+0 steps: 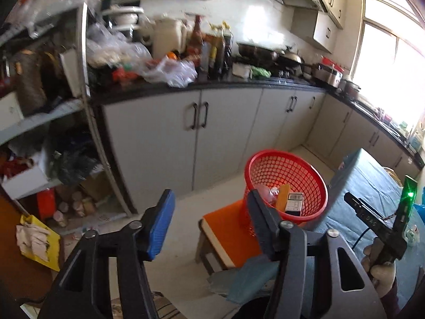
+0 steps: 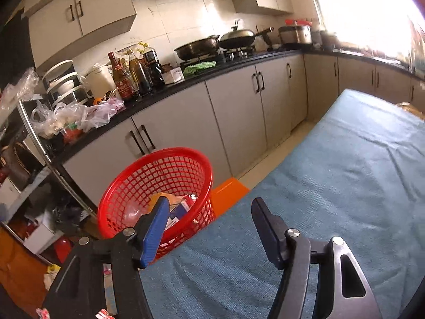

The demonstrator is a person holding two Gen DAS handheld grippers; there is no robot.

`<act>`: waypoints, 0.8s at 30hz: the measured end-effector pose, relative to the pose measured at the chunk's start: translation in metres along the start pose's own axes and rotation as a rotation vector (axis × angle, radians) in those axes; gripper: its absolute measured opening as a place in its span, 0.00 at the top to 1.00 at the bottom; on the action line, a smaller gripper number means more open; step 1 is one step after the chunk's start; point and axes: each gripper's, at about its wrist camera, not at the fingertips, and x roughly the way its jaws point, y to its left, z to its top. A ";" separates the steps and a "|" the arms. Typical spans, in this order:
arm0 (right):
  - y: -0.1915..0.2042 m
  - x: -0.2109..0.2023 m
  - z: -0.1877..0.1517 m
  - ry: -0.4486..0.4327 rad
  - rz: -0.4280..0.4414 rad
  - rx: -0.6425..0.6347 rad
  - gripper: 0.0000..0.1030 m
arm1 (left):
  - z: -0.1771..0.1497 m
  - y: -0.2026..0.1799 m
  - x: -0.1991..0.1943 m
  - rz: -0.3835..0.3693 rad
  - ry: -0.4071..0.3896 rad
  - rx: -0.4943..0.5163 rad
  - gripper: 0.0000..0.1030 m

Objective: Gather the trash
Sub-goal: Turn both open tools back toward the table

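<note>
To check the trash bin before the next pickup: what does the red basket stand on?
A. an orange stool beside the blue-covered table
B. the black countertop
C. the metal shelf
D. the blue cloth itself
A: the red basket sits on the orange stool, next to the edge of the blue-covered table.

sauce bottles (image 2: 132, 77) and wok (image 2: 198, 46) on black countertop (image 2: 239, 62).

Left gripper (image 1: 211, 212) and right gripper (image 2: 209, 220) gape (both empty).
</note>
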 end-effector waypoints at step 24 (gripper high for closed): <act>0.000 -0.030 0.005 -0.051 -0.084 0.043 0.33 | -0.011 -0.054 0.012 -0.133 0.034 0.068 0.37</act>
